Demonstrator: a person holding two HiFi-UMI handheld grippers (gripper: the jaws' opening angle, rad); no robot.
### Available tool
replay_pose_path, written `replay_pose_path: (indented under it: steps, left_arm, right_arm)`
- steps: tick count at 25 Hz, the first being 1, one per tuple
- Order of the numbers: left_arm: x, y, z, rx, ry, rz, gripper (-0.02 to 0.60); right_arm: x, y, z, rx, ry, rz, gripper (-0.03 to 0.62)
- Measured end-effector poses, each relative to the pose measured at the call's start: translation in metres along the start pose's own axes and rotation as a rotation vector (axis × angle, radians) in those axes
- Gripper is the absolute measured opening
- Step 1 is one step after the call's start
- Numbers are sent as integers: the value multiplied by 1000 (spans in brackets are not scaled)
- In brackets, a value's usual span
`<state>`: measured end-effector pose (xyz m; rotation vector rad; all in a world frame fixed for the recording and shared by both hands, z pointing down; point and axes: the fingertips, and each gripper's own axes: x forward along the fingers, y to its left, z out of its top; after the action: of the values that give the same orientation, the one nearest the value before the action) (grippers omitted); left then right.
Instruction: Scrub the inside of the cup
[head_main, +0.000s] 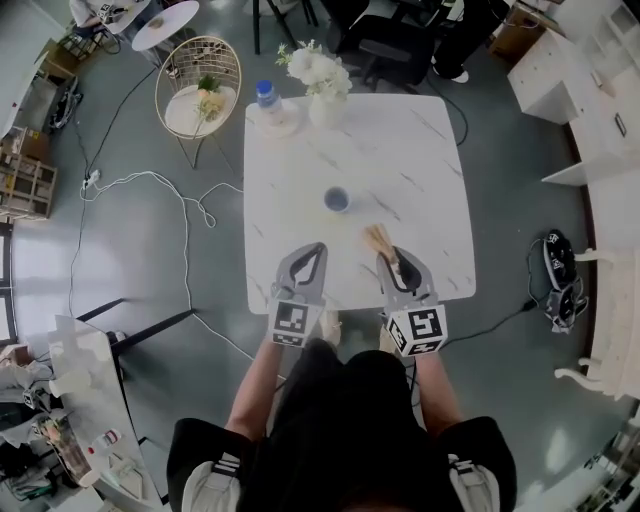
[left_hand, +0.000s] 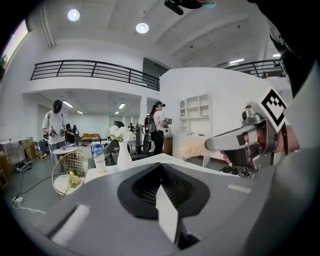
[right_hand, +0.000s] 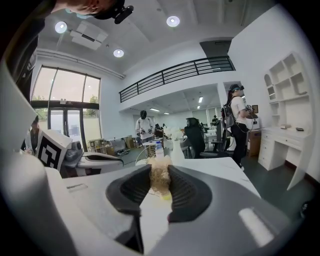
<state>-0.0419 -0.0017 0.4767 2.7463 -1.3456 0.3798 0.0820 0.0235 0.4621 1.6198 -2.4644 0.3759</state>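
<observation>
On the table, cup lies beyond right gripper clamping brush; left gripper closed.

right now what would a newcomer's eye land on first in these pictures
The white marble-patterned square table fills the middle of the head view, with a small blue cup alone near its centre. At its near edge the right tool is shut on a straw-coloured bristle brush, and the left tool beside it is shut and empty. A white vase of white flowers stands at the far edge.
</observation>
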Motion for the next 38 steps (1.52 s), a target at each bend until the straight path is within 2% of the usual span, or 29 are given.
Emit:
replay_pose_path:
  steps: [5, 11, 18, 30, 33, 35, 38]
  left_arm:
    - [7, 14, -7, -9, -1, -53, 8]
    - [23, 14, -18, -16, 17, -75, 8]
    - [47, 21, -44, -28, 51, -42, 9]
    - [79, 38, -104, -72, 114, -5, 16]
    - [88, 39, -115, -85, 122, -14, 49]
    - [96, 39, -123, -91, 128, -31, 111]
    - [109, 36, -136, -110, 160, -58, 236]
  right_arm:
    - [9, 4, -5, 4, 15, -46, 103]
    - [12, -4, -10, 6, 41, -69, 103]
    - [29, -22, -27, 37, 60, -50, 103]
    - [71, -29, -70, 73, 123, -5, 103]
    - [78, -31, -76, 77, 136, 0, 103]
    - [83, -33, -80, 76, 147, 1, 103]
    - [90, -37, -87, 81, 164, -6, 103]
